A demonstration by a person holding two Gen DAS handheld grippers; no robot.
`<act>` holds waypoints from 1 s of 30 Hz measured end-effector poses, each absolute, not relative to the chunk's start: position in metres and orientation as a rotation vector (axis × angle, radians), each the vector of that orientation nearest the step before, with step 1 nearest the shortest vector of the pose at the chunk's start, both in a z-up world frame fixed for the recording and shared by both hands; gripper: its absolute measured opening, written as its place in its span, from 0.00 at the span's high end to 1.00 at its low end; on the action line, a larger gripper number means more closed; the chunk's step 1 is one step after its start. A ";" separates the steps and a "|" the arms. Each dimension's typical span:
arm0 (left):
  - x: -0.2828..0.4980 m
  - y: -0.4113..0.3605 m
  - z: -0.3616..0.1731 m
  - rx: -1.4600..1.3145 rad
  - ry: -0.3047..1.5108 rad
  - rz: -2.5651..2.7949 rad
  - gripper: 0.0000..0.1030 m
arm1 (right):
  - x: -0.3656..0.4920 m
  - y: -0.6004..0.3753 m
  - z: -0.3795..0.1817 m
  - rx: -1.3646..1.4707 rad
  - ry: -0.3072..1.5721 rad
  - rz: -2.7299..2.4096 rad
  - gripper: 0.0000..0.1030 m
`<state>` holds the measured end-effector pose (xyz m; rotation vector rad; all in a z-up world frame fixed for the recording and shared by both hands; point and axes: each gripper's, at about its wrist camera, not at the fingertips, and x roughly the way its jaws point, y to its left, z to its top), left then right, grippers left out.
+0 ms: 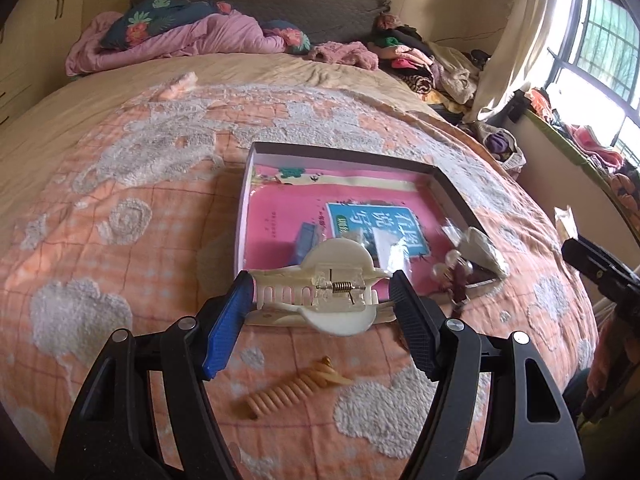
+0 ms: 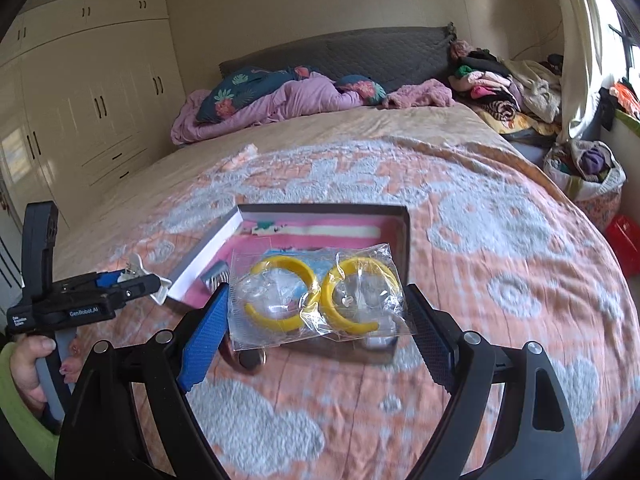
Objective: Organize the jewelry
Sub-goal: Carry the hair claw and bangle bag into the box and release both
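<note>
My left gripper point(image 1: 322, 292) is shut on a white claw hair clip point(image 1: 328, 288), its pads pressing on the clip's two ends above the near edge of a shallow box point(image 1: 348, 156) lined with pink printed paper. My right gripper point(image 2: 318, 306) is shut on a clear plastic bag with two yellow hoop earrings point(image 2: 320, 296), held over the same box point(image 2: 324, 210). The left gripper point(image 2: 108, 284) with the clip shows at the left of the right wrist view. A beige spiral hair clip point(image 1: 292, 390) lies on the blanket below the left fingers. A pearl ornament point(image 1: 452, 268) sits at the box's near right corner.
The box rests on an orange and white blanket point(image 1: 120, 240) over a bed. Pillows and a pink quilt point(image 2: 280, 100) lie at the headboard, a clothes pile point(image 2: 500, 80) at the right. A wardrobe point(image 2: 80, 100) stands on the left. A hand in a green sleeve point(image 2: 28, 364) holds the left gripper.
</note>
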<state>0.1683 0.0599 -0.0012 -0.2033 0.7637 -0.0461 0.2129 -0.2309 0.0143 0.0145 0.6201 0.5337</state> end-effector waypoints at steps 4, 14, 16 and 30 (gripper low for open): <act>0.180 0.067 -0.004 -0.201 0.777 -0.027 0.40 | 0.227 -0.222 0.018 0.007 0.621 0.539 0.19; 0.213 0.078 -0.011 -0.182 0.812 -0.004 0.40 | 0.253 -0.209 0.017 -0.002 0.623 0.535 0.19; 0.217 0.078 -0.013 -0.182 0.819 -0.007 0.40 | 0.259 -0.208 0.014 -0.004 0.632 0.531 0.19; 0.230 0.066 -0.039 -0.174 0.889 -0.043 0.40 | 0.287 -0.194 -0.025 -0.063 0.731 0.523 0.18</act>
